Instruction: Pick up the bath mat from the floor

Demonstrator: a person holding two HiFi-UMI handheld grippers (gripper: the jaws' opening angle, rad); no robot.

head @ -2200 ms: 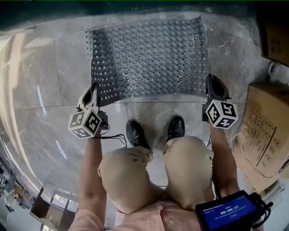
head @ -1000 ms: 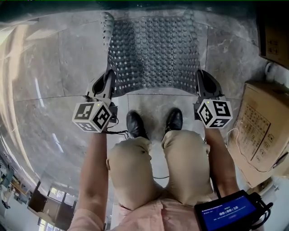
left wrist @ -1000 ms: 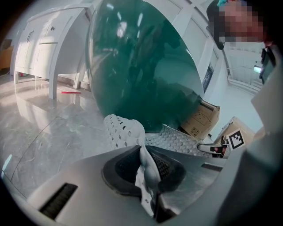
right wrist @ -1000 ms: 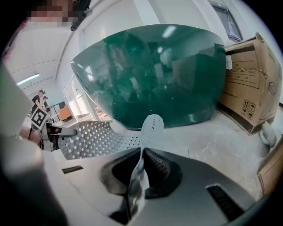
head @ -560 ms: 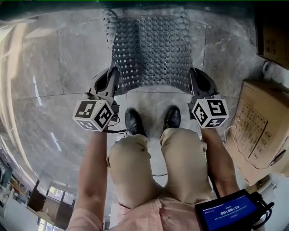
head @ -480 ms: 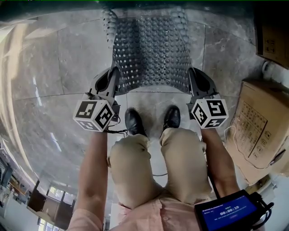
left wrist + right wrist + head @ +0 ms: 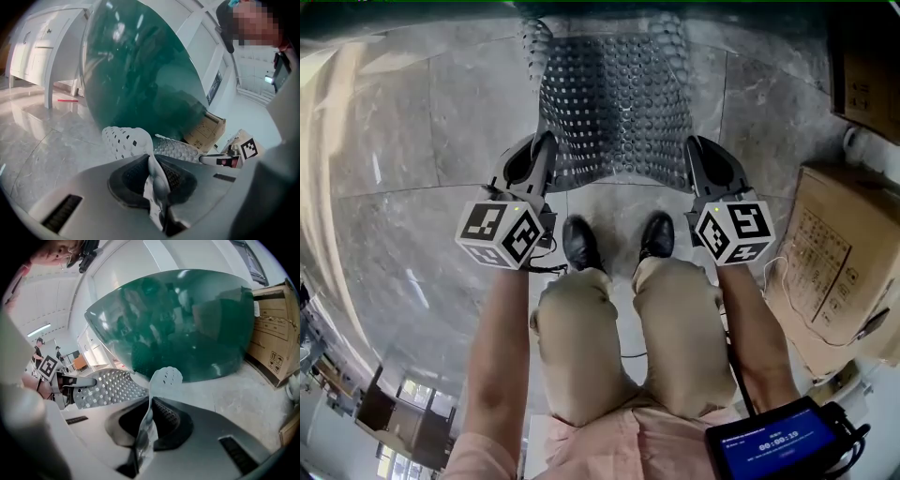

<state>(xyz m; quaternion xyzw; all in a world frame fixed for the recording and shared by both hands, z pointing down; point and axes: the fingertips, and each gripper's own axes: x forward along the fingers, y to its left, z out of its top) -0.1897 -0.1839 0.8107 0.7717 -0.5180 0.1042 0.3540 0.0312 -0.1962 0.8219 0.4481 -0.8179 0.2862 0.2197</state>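
The grey perforated rubber bath mat (image 7: pixel 619 103) hangs between my two grippers in the head view, its near edge lifted and sagging, its far end still down by the green tub. My left gripper (image 7: pixel 546 155) is shut on the mat's near left corner, and the pinched sheet (image 7: pixel 157 180) shows between the pads. My right gripper (image 7: pixel 692 157) is shut on the near right corner, where a thin fold of mat (image 7: pixel 147 423) stands between the pads and curls up above them. Each gripper shows in the other's view: the right gripper (image 7: pixel 225 159) and the left gripper (image 7: pixel 70 380).
The person's black shoes (image 7: pixel 581 246) stand on the grey marble floor (image 7: pixel 412 141) just behind the mat. Cardboard boxes (image 7: pixel 839 272) stand at the right. A dark green tub (image 7: pixel 187 329) rises beyond the mat. White cabinets (image 7: pixel 33 51) stand at the far left.
Both grippers have risen and drawn closer together with the mat's near corners. The mat has narrowed and bowed, and its near edge has come off the floor.
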